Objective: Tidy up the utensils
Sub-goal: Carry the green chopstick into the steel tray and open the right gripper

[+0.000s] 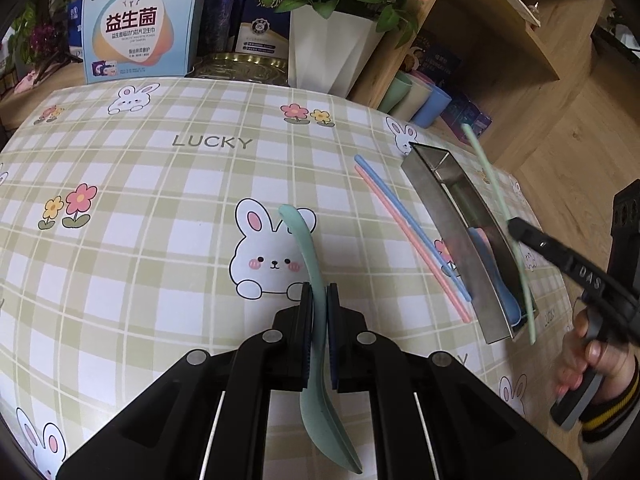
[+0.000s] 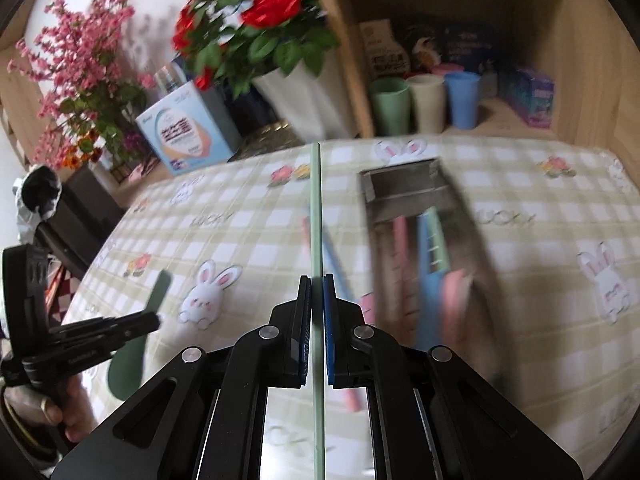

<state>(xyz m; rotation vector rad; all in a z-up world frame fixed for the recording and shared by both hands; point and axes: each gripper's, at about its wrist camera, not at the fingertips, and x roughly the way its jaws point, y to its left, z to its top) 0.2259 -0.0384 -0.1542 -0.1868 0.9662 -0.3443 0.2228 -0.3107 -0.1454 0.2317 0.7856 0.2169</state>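
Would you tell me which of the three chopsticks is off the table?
The green chopstick, held in the right gripper; the blue and pink ones lie on the tablecloth.

The left wrist view looks forward and down along its own black two-finger gripper [image 1: 319, 300], close above the green-checked rabbit-print tablecloth [image 1: 160, 208], facing the white angular flower pot [image 1: 328, 48] at top centre. The right wrist view sits slightly higher and further right, blurred, looking the same way along its black gripper [image 2: 317, 292]. Both share the cloth, the pot [image 2: 296, 96], the long steel utensil tray [image 1: 452, 232] [image 2: 404, 192], and each other's gripper at a frame edge.
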